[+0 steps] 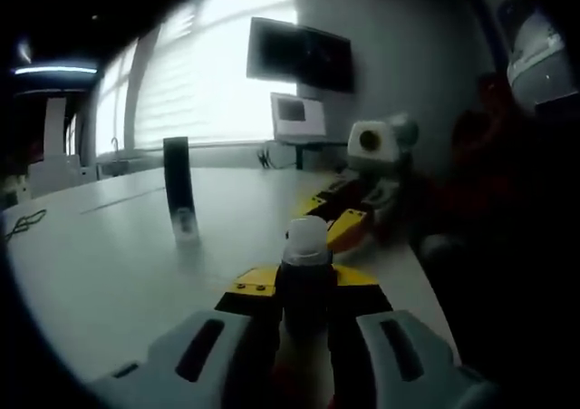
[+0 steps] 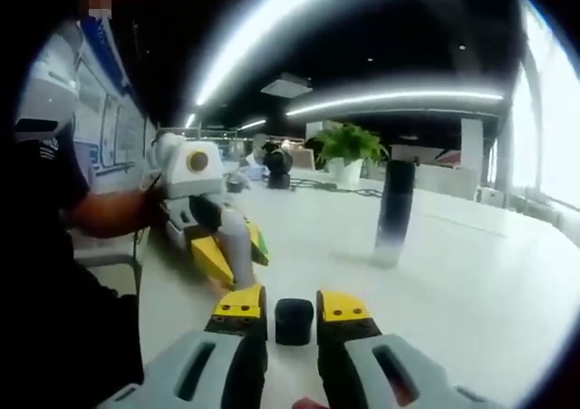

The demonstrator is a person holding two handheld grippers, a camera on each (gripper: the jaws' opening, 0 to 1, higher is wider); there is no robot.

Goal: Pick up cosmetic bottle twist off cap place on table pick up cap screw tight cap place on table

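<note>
Broadly, the white surface [image 1: 109, 273] carries a tall dark bottle [image 1: 178, 189] standing upright, well apart from both tongs; a wall screen [image 1: 299, 55] hangs above a small monitor [image 1: 297, 117]. From the right gripper view, a potted plant [image 2: 349, 146] sits far back. Left tongs [image 1: 306, 291] pinch the cosmetic bottle [image 1: 305, 287], its white neck [image 1: 306, 241] bare. Right tongs [image 2: 293, 314] pinch the small black cap [image 2: 294, 321].

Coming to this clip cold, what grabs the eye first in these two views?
In the left gripper view, the left claw is clamped on a dark cosmetic bottle with its pale neck bare. In the right gripper view, the right claw pinches the small black cap above the white table. A tall dark bottle stands farther off.
</note>
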